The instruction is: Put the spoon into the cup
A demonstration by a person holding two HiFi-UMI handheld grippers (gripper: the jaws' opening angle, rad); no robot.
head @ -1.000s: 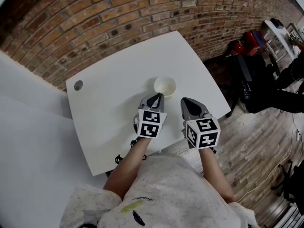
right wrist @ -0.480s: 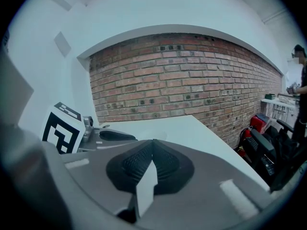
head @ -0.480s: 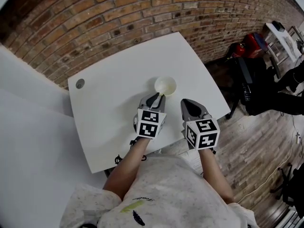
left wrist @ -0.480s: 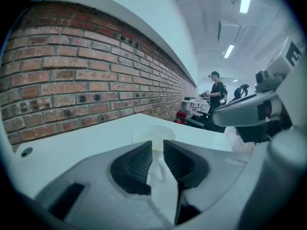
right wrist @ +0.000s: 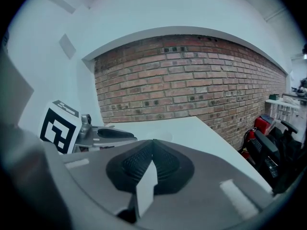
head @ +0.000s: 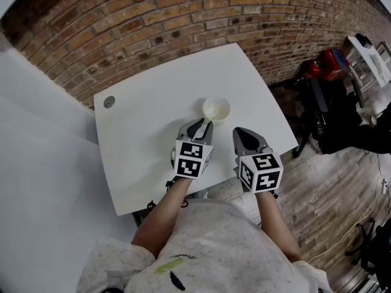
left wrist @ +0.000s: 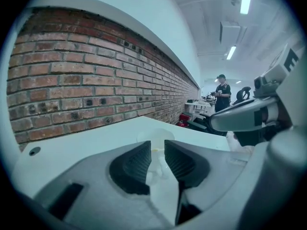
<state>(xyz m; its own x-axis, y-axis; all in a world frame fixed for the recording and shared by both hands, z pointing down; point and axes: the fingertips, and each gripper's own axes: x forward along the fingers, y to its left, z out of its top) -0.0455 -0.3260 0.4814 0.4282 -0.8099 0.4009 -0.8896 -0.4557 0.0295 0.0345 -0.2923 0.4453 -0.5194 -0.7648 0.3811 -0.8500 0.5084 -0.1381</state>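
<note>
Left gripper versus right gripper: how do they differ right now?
The left gripper holds a white spoon between its jaws; the right gripper has its jaws pressed together on nothing. The left gripper reaches right up to the cup, while the right gripper sits off to the cup's side, apart from it. Both carry marker cubes and point forward over the white table.

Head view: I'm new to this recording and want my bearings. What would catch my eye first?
Two black-and-white marker cubes on the handheld grippers stand out at the near edge of the square white table, backed by a red brick wall. The left claw pinches a white plastic spoon, pointing at the round white cup just ahead; the right claw beside it is shut and empty.
</note>
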